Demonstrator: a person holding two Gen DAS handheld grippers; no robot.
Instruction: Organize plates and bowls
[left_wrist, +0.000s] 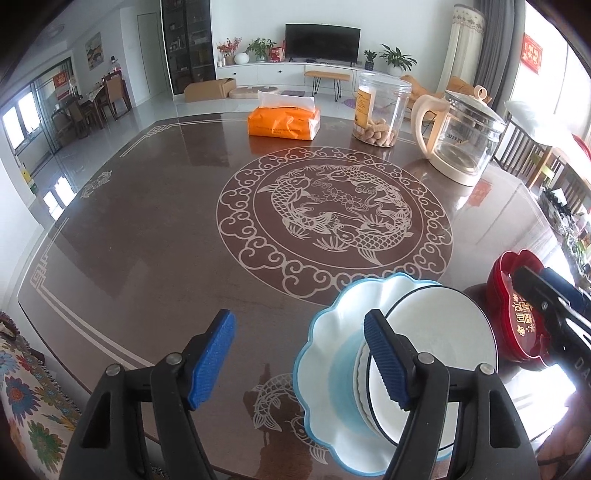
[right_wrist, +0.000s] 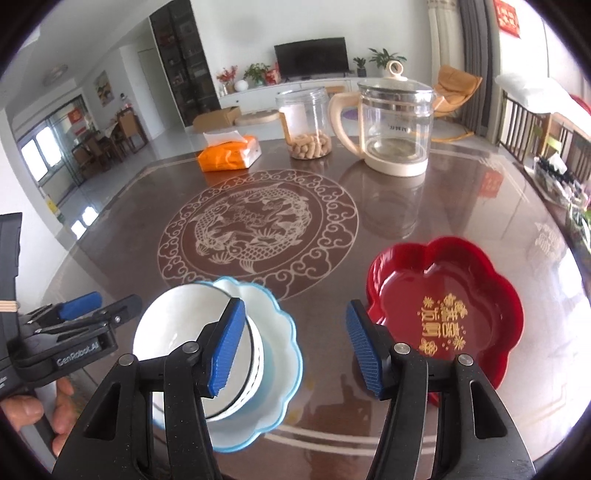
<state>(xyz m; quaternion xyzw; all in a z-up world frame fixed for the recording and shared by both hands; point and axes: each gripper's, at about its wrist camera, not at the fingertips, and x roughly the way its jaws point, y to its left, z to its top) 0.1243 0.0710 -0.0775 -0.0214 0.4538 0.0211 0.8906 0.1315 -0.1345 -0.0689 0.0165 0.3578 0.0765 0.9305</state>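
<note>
- A white bowl (right_wrist: 192, 332) with a dark rim line sits inside a scalloped white plate (right_wrist: 284, 354) edged in pale blue, near the front edge of a glossy brown table (left_wrist: 147, 240) inlaid with a carp medallion (left_wrist: 334, 223)
- To the right of that stack, apart from it, a red flower-shaped dish (right_wrist: 476, 295) with gold characters rests on the tabletop
- The left gripper (left_wrist: 299, 354) hovers with its blue pads spread wide; its right finger (left_wrist: 384, 354) overlaps the bowl and plate in the left wrist view, though whether it touches them is hard to judge from this angle
- The right gripper (right_wrist: 295, 343) is likewise spread wide and holds nothing, its left finger in front of the bowl and its right finger beside the red dish's rim
- In the right wrist view the left gripper appears from the side at the left edge, a hand (right_wrist: 55, 406) wrapped around its handle
- At the far side of the table stand an orange tissue pack (left_wrist: 284, 120), a clear jar (left_wrist: 382, 110) with snacks at the bottom, and a glass kettle (left_wrist: 461, 136) with a cream handle and base
</note>
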